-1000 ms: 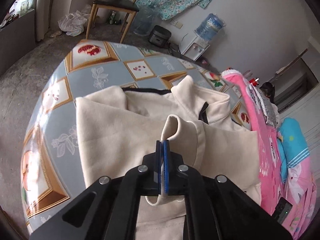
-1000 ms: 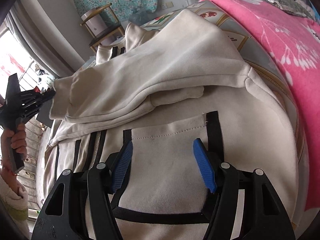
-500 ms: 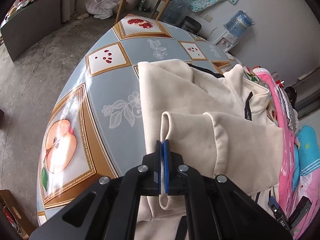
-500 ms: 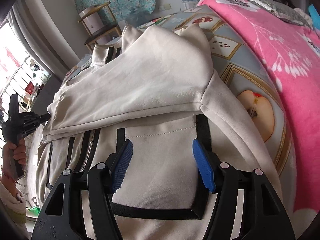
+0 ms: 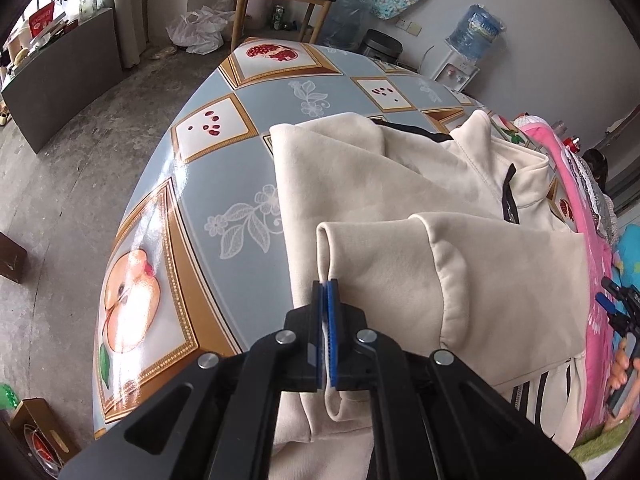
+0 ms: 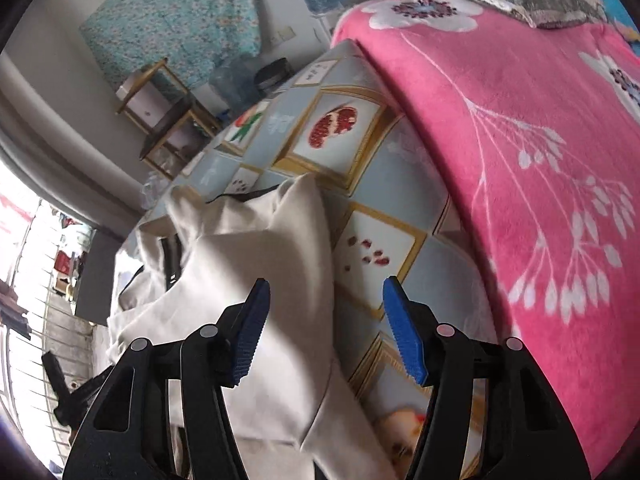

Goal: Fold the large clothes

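In the left wrist view, your left tool (image 5: pixel 327 292) is clamped on the cuff end of the sleeve (image 5: pixel 400 264) of the cream jacket (image 5: pixel 360 168), which lies spread on the fruit-patterned table (image 5: pixel 208 168) with its collar (image 5: pixel 500 148) toward the far side. The sleeve is held just above the jacket body, doubled across it. The cloth looks like thick fleece: soft, limp, fairly light, so it will likely sag from any single pinch and drag the layers under it; the ribbed cuff and seamed edges look like the firmest places to hold, since they bunch less than the open panels. In the right wrist view, your right tool (image 6: pixel 322 292) stands with its blue pads wide apart and nothing between them, hovering over the jacket's edge (image 6: pixel 280 280) where it meets bare table (image 6: pixel 376 248), beside the pink blanket (image 6: pixel 540 160). From here, the hem corner or side seam nearest that tool seems the sensible grip, taken deep enough to catch both layers so the fleece does not slip out.
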Demonstrator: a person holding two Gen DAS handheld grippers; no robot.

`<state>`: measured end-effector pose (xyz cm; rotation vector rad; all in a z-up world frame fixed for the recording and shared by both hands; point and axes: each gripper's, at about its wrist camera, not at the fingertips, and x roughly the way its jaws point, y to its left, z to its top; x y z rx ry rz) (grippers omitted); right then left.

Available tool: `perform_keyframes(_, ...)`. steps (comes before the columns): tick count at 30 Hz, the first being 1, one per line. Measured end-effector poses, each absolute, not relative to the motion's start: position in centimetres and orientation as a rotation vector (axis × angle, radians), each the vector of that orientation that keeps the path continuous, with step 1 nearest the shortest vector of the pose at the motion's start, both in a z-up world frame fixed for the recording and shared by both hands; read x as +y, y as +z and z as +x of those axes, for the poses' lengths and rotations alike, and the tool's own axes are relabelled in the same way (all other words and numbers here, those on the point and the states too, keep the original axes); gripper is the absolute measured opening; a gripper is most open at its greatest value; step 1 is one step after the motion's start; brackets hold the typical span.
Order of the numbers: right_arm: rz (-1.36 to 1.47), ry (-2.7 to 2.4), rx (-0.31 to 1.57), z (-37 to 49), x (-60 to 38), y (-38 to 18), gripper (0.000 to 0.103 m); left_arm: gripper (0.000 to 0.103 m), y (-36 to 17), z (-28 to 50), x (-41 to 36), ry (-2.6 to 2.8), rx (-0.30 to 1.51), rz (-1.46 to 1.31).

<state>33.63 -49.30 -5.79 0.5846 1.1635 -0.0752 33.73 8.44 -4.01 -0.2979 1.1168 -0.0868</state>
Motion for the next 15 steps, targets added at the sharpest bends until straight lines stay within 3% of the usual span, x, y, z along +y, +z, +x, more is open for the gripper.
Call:
perform_keyframes(3,0.583,-0.068,1.202,36.1,-49.3,-7.7,0.050,0.002,-4.0,33.8,8.2,-0.083,1.117,-0.280)
perform_keyframes(5,0.554,-0.041,1.211,37.1,-48.7,-8.2,0.042,0.002,-4.0,33.8,8.1,-0.080,1.115,-0.264)
perform_keyframes(7,0.523,-0.009,1.220,37.7,-47.9,-8.4,0.028,0.002,-4.0,33.7,7.9,-0.076,1.111,-0.247)
perform_keyframes(8,0.497,0.003,1.218,37.9,-47.5,-8.3,0.008,0.002,-4.0,33.7,7.8,-0.075,1.109,-0.238)
perform_keyframes(15,0.410,-0.148,1.039,35.7,-48.6,-5.1,0.000,0.002,-3.9,33.6,7.5,-0.075,1.099,-0.202)
